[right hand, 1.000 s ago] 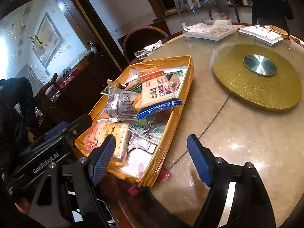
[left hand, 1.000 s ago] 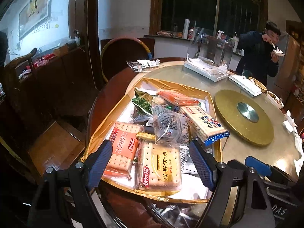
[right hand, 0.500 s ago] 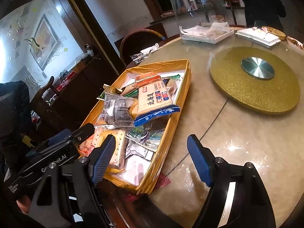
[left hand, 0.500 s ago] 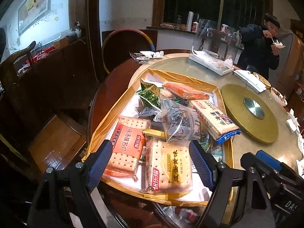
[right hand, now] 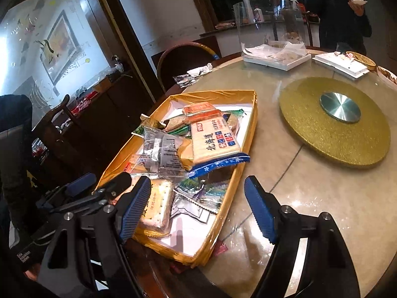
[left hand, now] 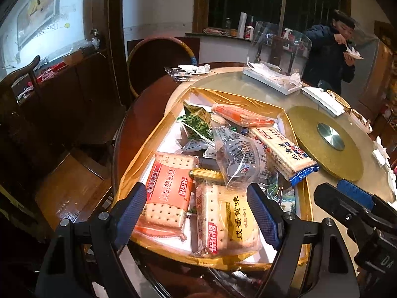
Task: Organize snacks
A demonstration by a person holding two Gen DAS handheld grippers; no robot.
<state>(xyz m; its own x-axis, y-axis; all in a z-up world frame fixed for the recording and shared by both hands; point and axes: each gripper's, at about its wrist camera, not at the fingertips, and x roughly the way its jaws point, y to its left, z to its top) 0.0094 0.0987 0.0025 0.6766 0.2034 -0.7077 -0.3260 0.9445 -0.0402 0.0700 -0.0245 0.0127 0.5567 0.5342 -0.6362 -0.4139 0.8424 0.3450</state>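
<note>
A gold-rimmed tray (left hand: 238,99) (right hand: 250,129) on the round table holds several snack packs. Nearest are an orange cracker pack (left hand: 168,193) and a yellow cracker pack (left hand: 228,221) (right hand: 156,206). A long cracker pack with a blue end (left hand: 285,154) (right hand: 213,144) lies across a clear printed bag (left hand: 240,154) (right hand: 163,149). A green packet (left hand: 198,124) and an orange-red pack (left hand: 243,115) lie farther back. My left gripper (left hand: 198,211) hangs open above the two near cracker packs, holding nothing. My right gripper (right hand: 196,208) is open over the tray's near right corner, empty.
A gold turntable (right hand: 335,124) (left hand: 325,141) sits at the table's middle. White trays (right hand: 275,59) and a clear cover (right hand: 268,22) stand at the far side. A person (left hand: 330,52) stands beyond the table. Wooden chairs (left hand: 158,62) ring the left edge.
Both grippers have come closer to the tray and lower over it. The snacks have not moved, and both grippers stay open.
</note>
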